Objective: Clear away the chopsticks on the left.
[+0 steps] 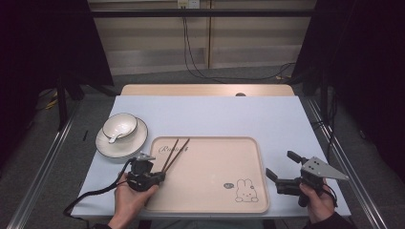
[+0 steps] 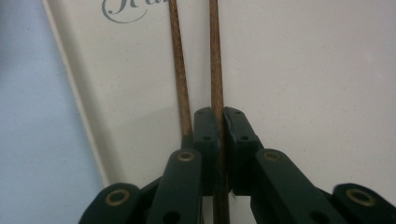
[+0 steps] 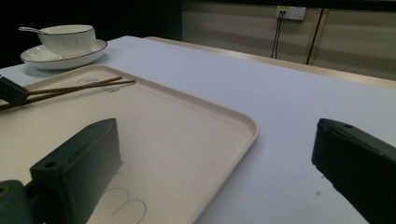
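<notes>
Chopsticks [image 1: 175,151]: two thin dark-brown wooden sticks on beige tray [image 1: 215,193]; left gripper [image 2: 221,122] jaws pinch one; right gripper [image 1: 283,169] jaws spread beside tray.

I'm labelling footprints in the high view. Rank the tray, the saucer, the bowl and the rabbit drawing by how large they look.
1. tray
2. saucer
3. bowl
4. rabbit drawing

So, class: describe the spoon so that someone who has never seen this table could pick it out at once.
Start at the big beige tray on the table, then look past its far left corner to the white plate. On it sits a white bowl, and the spoon lies inside it. Unlike the two brown chopsticks on the tray, it is small, white and short.
</notes>
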`<state>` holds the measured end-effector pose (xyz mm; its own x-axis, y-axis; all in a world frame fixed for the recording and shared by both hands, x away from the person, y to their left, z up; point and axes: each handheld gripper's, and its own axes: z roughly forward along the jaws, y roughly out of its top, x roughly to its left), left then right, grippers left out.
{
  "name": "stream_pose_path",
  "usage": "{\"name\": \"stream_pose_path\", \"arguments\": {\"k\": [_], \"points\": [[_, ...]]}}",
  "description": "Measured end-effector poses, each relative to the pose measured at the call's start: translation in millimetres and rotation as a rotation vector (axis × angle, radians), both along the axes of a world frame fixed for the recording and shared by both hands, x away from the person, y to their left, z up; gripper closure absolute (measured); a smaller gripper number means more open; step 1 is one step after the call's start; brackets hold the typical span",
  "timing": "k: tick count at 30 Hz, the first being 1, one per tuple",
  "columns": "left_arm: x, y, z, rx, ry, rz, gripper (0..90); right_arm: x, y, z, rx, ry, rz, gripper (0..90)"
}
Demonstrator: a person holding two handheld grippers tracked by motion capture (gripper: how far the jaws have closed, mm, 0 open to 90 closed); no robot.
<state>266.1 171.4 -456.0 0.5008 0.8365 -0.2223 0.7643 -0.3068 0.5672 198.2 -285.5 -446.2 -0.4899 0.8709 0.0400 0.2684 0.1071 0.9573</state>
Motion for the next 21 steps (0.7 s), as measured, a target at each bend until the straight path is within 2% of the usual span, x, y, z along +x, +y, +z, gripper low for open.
{"name": "stream_pose_path", "arguments": {"k": [5,21], "points": [[0.0,-2.4,-3.3,0.010,0.002,0.003,84.3,0.3,0.4,-0.1,-0.004,-0.006,0.004,1.0],[0.2,-1.4,-3.8,-0.007,0.005,-0.016,79.1,0.3,0.5,-0.3,-0.004,-0.005,0.006,1.0]]}}
